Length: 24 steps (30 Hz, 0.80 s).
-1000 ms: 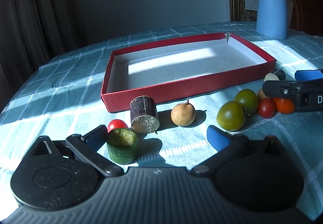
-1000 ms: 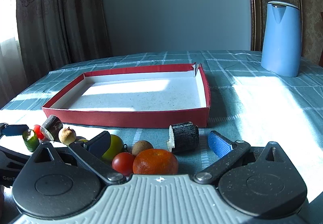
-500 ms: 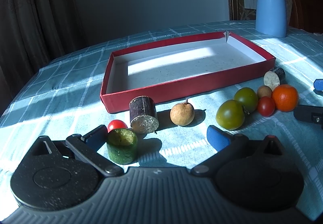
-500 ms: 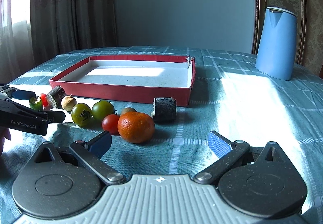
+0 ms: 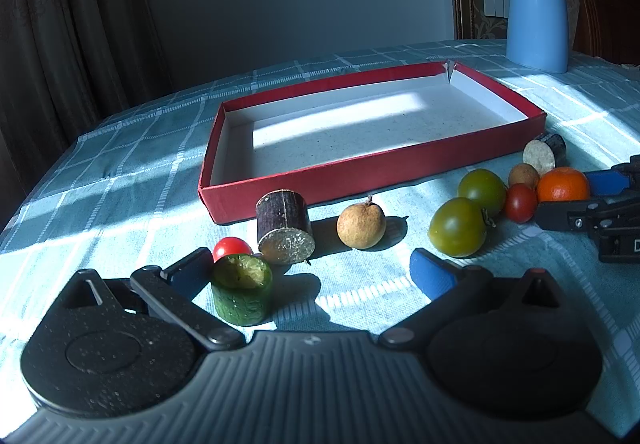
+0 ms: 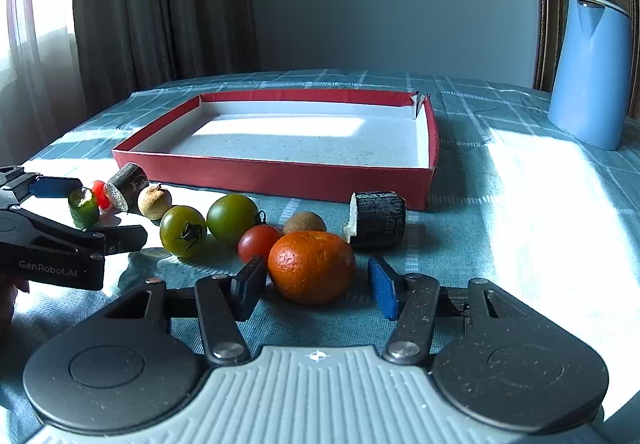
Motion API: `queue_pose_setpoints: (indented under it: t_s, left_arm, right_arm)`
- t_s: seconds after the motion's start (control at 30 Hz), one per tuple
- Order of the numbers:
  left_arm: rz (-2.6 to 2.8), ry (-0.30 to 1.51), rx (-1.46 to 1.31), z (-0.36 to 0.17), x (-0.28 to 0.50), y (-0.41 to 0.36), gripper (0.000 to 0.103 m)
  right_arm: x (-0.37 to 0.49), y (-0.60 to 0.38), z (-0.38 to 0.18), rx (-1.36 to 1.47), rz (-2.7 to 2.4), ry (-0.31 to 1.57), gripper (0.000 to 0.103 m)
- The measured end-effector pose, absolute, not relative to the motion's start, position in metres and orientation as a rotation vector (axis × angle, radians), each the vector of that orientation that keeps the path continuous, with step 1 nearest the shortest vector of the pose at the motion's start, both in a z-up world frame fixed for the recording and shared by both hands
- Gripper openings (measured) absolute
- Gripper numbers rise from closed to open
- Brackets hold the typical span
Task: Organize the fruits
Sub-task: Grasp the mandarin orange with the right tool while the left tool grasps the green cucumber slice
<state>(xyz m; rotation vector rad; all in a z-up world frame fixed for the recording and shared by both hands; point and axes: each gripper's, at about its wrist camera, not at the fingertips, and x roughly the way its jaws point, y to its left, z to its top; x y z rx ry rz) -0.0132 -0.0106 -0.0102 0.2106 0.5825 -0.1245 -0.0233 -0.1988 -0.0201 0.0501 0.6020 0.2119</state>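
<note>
Since half a second ago our right tongs [image 6: 316,286] have come forward and low, so the mandarin [image 6: 311,267] now sits between their blue pads [image 6: 382,292]. The jaws have just been closing around it. The left pad looks to be at the peel, but a gap shows at the right pad, so the fruit is not clamped.

At the far left, our left tongs [image 5: 312,272] point down at the surface [image 5: 120,203], spread wide and gripping nothing. A cucumber piece [image 5: 242,294] stands upright just beside their left pad, with a cherry tomato [image 5: 230,247] behind it. Next come a sugarcane piece [image 5: 284,226] lying on its side and a longan [image 5: 361,226]. Both are near the front wall of the red box [image 5: 360,171], which holds no fruit.

Further right, two green tomatoes [image 5: 457,228] sit side by side. After them come a second cherry tomato [image 5: 520,201] and a smaller longan [image 5: 523,175], both close against the mandarin. Another sugarcane stub [image 5: 544,153] lies by the box's right corner.

In the right wrist view the left tongs reach in level from the left edge, a sliver of hand [image 6: 8,304] behind them. A blue kettle [image 6: 588,71] stands far right, well apart from the fruit.
</note>
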Motion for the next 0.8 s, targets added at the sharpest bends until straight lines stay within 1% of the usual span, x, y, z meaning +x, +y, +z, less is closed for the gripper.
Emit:
queue_pose_setpoints:
  t_s: [0.03,0.1,0.13,0.27,0.37,0.43,0.6,0.8]
  left_arm:
    - [-0.125,0.583,0.211,-0.010,-0.013,-0.011,0.103]
    - [-0.123,0.581,0.210,-0.010,-0.013,-0.010,0.103]
    - [-0.118,0.578,0.209,-0.010,-0.014,-0.010,0.103]
    - [-0.081,0.543,0.187,-0.006,-0.021,-0.002,0.103]
    - [-0.031,0.487,0.193,-0.002,-0.042,0.013,0.103]
    - [-0.016,0.483,0.187,-0.001,-0.054,0.026,0.103]
    - [0.021,0.563,0.175,-0.008,-0.056,0.040,0.103]
    - [0.048,0.598,0.143,-0.005,-0.034,0.037,0.102]
  right_arm:
    - [-0.023,-0.200,-0.020,0.060,0.223,0.603,0.049]
    - [-0.022,-0.202,-0.021,0.073,0.234,0.604,0.047]
    - [-0.022,-0.202,-0.021,0.079,0.236,0.602,0.044]
    - [-0.022,-0.206,-0.021,0.107,0.243,0.601,0.043]
    - [-0.022,-0.213,-0.021,0.147,0.248,0.600,0.043]
    - [-0.022,-0.214,-0.021,0.154,0.246,0.599,0.043]
    - [-0.023,-0.215,-0.021,0.163,0.249,0.590,0.043]
    - [-0.024,-0.216,-0.021,0.171,0.240,0.588,0.043]
